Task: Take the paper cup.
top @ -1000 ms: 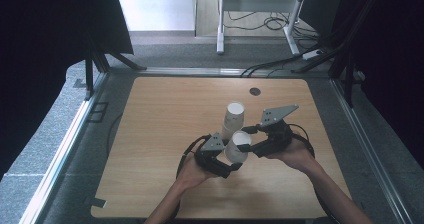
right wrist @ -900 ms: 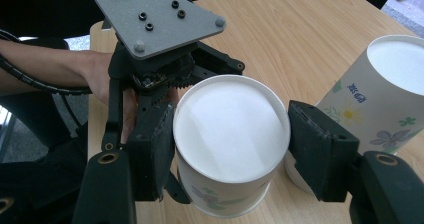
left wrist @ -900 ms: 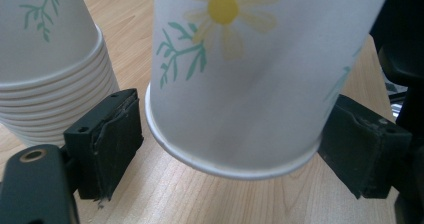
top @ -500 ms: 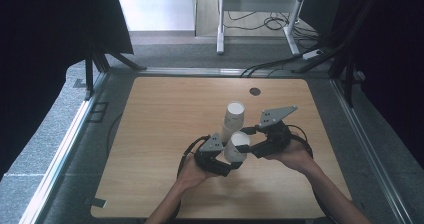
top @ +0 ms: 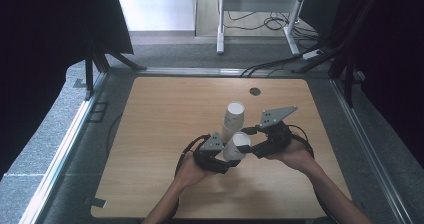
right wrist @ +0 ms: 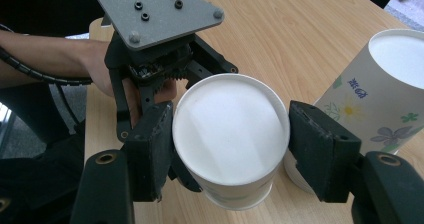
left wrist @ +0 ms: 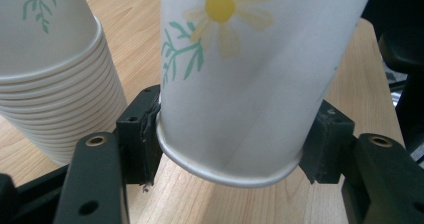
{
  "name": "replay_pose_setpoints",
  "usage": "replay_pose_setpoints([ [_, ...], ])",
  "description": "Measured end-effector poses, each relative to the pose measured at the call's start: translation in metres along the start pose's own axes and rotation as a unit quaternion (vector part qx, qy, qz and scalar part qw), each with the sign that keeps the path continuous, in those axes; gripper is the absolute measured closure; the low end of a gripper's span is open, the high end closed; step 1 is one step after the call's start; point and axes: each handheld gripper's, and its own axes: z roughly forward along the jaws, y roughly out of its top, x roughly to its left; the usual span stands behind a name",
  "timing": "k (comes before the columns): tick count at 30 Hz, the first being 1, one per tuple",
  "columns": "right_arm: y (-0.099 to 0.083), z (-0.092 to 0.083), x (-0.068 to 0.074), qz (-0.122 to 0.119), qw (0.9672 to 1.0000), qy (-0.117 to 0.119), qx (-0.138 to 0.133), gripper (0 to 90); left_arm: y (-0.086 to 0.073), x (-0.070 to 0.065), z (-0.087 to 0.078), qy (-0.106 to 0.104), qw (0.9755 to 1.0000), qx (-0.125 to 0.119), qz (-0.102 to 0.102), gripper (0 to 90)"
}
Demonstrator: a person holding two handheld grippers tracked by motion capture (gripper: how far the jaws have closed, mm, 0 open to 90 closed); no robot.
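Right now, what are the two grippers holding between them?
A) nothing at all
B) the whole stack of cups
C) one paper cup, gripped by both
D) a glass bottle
C: the left gripper clamps the paper cup near its rim while the right gripper pinches its closed bottom end; the stack of cups stands apart beside it.

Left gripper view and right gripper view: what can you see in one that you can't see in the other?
The left gripper view shows the yellow daisy printed on the held cup and the ridged rims of the cup stack.

The right gripper view shows the held cup's white flat bottom, the left gripper with its grey plate, and a hand.

Both show the held cup, the cup stack, and the wooden table.
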Motion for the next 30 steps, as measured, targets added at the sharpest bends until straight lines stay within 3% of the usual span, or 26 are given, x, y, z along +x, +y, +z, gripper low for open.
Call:
replay_pose_setpoints([
  [12, -0.001, -0.003, 0.001, -0.009, 0.9999, -0.007, 0.007, 27.3, 0.005, 0.001, -0.006, 0.013, 0.9987, 0.046, 0.018, 36.8],
  [17, -0.005, -0.003, 0.002, -0.013, 0.9997, -0.006, 0.019, 24.4, 0.008, 0.001, -0.008, 0.018, 0.9961, 0.080, 0.033, 36.8],
  [20, -0.008, -0.002, 0.003, -0.019, 0.9994, -0.006, 0.027, 22.6, 0.011, 0.000, -0.008, 0.021, 0.9928, 0.108, 0.046, 36.8],
  [21, -0.008, -0.002, 0.003, -0.019, 0.9994, -0.006, 0.027, 22.6, 0.011, 0.000, -0.008, 0.021, 0.9928, 0.108, 0.046, 36.8],
  [25, -0.015, 0.000, 0.004, -0.027, 0.9988, -0.008, 0.038, 20.7, 0.015, -0.002, -0.007, 0.020, 0.9874, 0.145, 0.060, 36.8],
  [26, -0.015, 0.000, 0.004, -0.027, 0.9988, -0.008, 0.038, 20.7, 0.015, -0.002, -0.007, 0.020, 0.9874, 0.145, 0.060, 36.7],
  [28, -0.019, 0.002, 0.005, -0.031, 0.9985, -0.007, 0.044, 20.1, 0.017, -0.003, -0.006, 0.019, 0.9837, 0.165, 0.069, 36.7],
  [30, -0.022, 0.003, 0.006, -0.034, 0.9982, -0.007, 0.049, 19.5, 0.018, -0.004, -0.004, 0.017, 0.9819, 0.175, 0.072, 36.7],
])
